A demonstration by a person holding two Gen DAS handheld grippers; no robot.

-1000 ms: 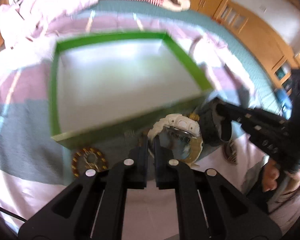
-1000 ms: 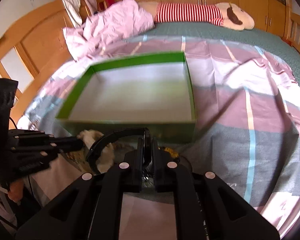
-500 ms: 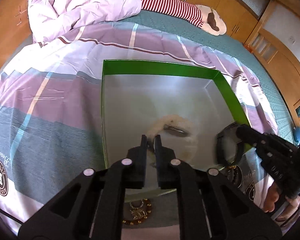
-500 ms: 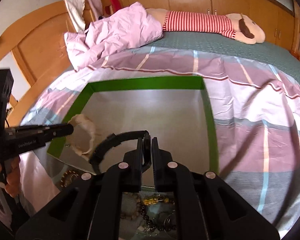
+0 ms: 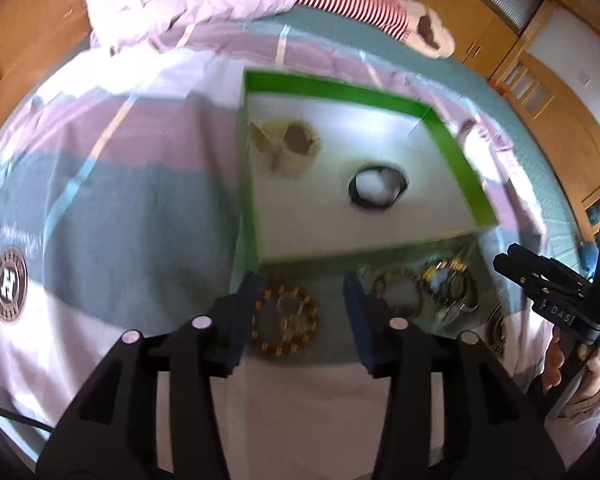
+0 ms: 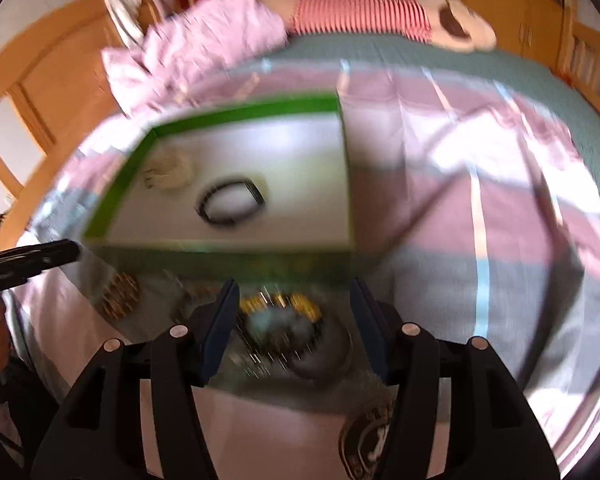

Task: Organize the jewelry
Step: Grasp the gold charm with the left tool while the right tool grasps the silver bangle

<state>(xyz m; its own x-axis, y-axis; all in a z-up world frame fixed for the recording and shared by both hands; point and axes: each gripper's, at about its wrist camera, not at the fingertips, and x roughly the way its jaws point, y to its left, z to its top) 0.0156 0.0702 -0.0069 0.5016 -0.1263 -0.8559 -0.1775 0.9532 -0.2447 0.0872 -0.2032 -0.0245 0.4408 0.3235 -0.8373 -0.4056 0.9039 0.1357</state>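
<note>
The left gripper [image 5: 298, 316] fills the bottom of the left wrist view with its jaws apart, having just been opening; nothing is clamped between them. A beaded bracelet [image 5: 284, 322] with dark and gold beads lies on the bedspread [image 5: 100, 208] in the gap, below the pads. Just above, in the centre of that frame, sits the green box [image 5: 456, 152] with a pale floor. Inside it, a cream-coloured watch [image 5: 286, 146] lies toward the upper left corner and a black watch [image 5: 378, 186] lies right of it, the two apart. Below the box's near wall, at lower right, a blurred heap of jewelry [image 5: 444, 290] rests on the cloth.

In the right wrist view the right gripper [image 6: 292, 326] stands low in the frame, jaws also spread after just opening, holding nothing. A smeared cluster of gold and dark beads [image 6: 278, 320] lies beneath the gap. The same box appears above, with both watches on its floor. A striped plush toy [image 6: 364, 14] lies along the top edge, beside a crumpled pink duvet [image 6: 196, 44].
</note>
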